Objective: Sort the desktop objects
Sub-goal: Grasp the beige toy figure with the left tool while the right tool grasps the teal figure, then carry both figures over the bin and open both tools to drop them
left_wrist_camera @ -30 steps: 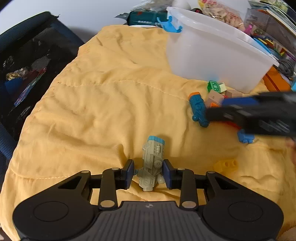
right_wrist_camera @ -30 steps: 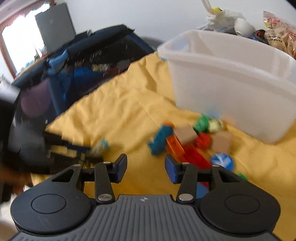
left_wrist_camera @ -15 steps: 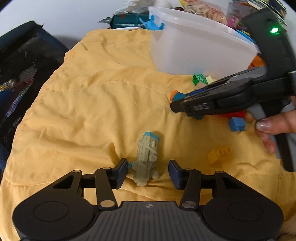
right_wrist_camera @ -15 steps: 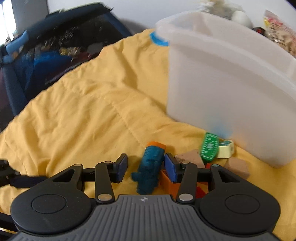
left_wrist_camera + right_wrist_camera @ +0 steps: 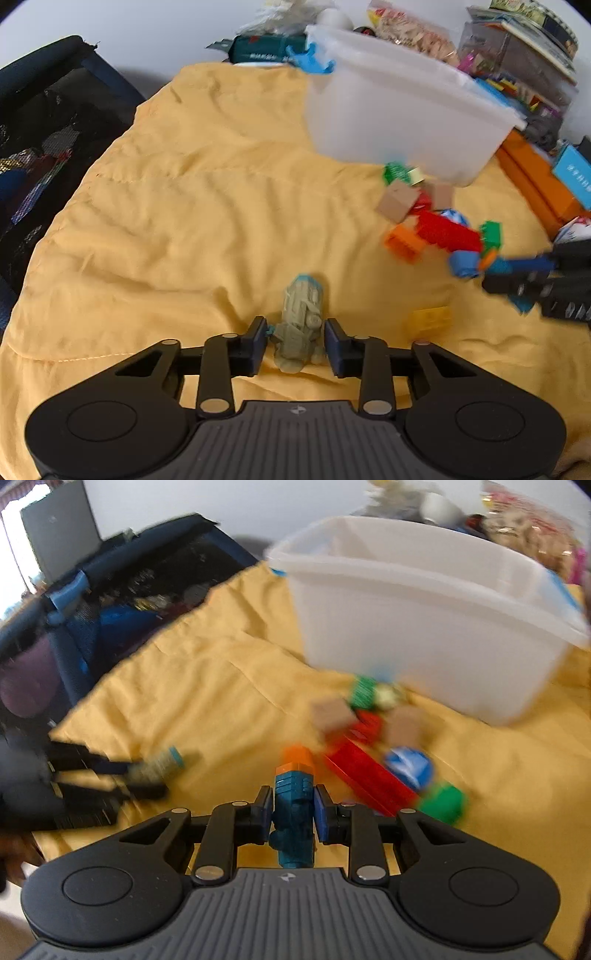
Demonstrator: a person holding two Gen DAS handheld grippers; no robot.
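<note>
Grey-green toy vehicle (image 5: 300,325) lies on the yellow quilted cloth (image 5: 192,206), nose with its light-blue tip pointing away, rear end between the pads of the left gripper (image 5: 295,345). Those jaws are closing; the right pad looks to be at the toy's flank, the left pad at a small teal stub on its side, so contact is only just being made and I would not call it a firm pinch yet. Teal toy robot (image 5: 293,812) with an orange cap sits upright-ish between the pads of the right gripper (image 5: 291,814); these jaws are also closing and both blue pads press its sides, the toy apparently lifted off the cloth. Remaining pile — red brick (image 5: 448,230), orange brick (image 5: 404,242), tan cube (image 5: 397,201), green pieces, blue block — lies just beside the foot of the white plastic bin (image 5: 402,122); a yellow brick (image 5: 428,319) sits apart, nearer the left gripper. Judgement: the step is a paired pickup ahead of dropping into the bin. For the left side, finish closing squarely on the body, not the stub, since the lumpy shape may twist out; lift straight so the soft cloth does not drag. Right side should clear the bin rim before opening. View is motion-blurred; fine contact is uncertain.
</note>
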